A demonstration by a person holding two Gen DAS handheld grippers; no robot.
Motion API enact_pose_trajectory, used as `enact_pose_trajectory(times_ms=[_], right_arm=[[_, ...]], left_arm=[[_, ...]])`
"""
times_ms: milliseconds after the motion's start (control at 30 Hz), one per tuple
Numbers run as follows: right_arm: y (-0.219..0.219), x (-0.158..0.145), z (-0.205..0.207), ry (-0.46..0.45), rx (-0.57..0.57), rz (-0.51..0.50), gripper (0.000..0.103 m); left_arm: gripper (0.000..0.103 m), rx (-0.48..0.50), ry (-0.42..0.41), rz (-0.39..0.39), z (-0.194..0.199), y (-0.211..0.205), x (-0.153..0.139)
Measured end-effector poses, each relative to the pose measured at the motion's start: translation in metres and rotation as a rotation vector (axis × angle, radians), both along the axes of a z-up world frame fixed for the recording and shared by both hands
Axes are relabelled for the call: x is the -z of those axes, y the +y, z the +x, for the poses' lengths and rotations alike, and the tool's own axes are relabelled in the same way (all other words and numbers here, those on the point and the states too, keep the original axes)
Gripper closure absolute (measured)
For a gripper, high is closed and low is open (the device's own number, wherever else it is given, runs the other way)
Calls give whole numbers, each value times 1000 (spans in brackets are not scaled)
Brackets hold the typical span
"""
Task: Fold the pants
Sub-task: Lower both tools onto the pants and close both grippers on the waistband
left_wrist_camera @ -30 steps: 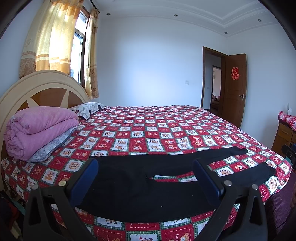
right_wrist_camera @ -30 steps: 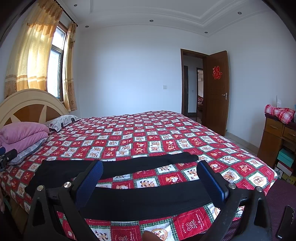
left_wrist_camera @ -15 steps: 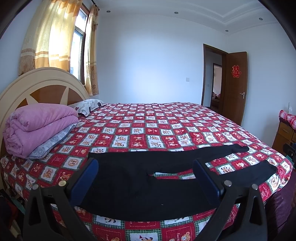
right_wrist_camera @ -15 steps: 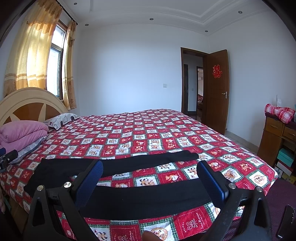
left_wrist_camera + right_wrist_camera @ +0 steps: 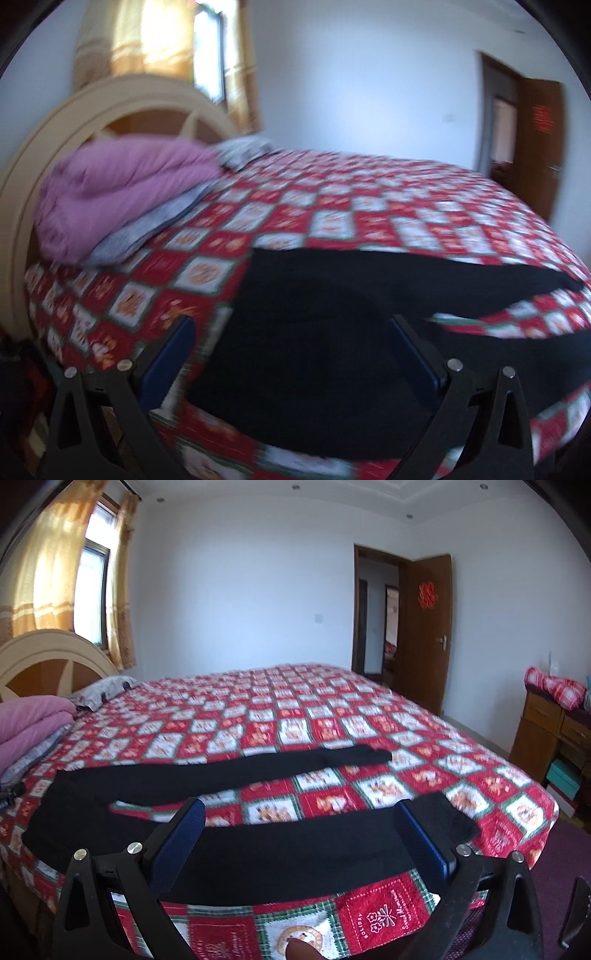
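Your right tool (image 5: 301, 836) hangs spread wide over the near pant leg; your left tool (image 5: 291, 352), released too, hovers over the waist end. The pants (image 5: 229, 845) lie along the bed's (image 5: 380, 919) near edge (a patch reads "HOLIDAY").

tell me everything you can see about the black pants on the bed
The black pants look like soft, plain knit fabric. They lie flat and unfolded along the near edge of the bed, on its red patchwork cover, waist toward the headboard side. The two legs spread apart, showing cover between them. Both grippers hover open above them; neither holds any fabric.
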State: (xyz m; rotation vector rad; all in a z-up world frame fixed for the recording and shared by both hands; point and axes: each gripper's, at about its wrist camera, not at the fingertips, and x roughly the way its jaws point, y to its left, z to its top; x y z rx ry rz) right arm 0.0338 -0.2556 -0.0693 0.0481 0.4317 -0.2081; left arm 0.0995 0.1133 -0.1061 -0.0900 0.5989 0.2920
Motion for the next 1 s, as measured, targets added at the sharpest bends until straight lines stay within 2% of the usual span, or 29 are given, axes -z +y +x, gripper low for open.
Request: enact_pose_trajectory(times_ms=[133, 267, 367, 500, 600, 667, 700, 733, 767, 867, 900, 967, 1000], right_arm=[[-8, 27, 17, 52, 13, 0, 1], [-18, 44, 33, 83, 5, 7, 1], [-28, 53, 47, 111, 2, 9, 1], [-39, 59, 63, 147, 0, 6, 1], [-48, 61, 73, 160, -3, -17, 1], [-57, 60, 80, 167, 5, -28, 1], [-61, 59, 83, 168, 6, -29, 1], [-66, 58, 88, 170, 4, -25, 1], [-72, 57, 92, 172, 2, -16, 1], [-92, 50, 107, 163, -2, 14, 2], [-99, 47, 114, 161, 3, 10, 4], [-113, 43, 126, 165, 7, 10, 23], [-121, 41, 134, 176, 3, 22, 27]], left_arm=[[0, -74, 50, -80, 34, 51, 19], [0, -39, 83, -69, 78, 65, 26], [12, 9, 123, -33, 120, 71, 30], [25, 51, 189, -44, 171, 80, 43], [37, 77, 239, -57, 195, 82, 56], [47, 109, 268, -84, 204, 81, 64], [57, 123, 294, -96, 208, 80, 70], [60, 119, 318, -95, 211, 80, 75], [61, 118, 305, -113, 210, 84, 78], [73, 124, 262, -189, 209, 95, 78], [75, 129, 255, -209, 209, 97, 78], [77, 139, 242, -214, 208, 97, 79], [78, 143, 237, -209, 209, 97, 80]])
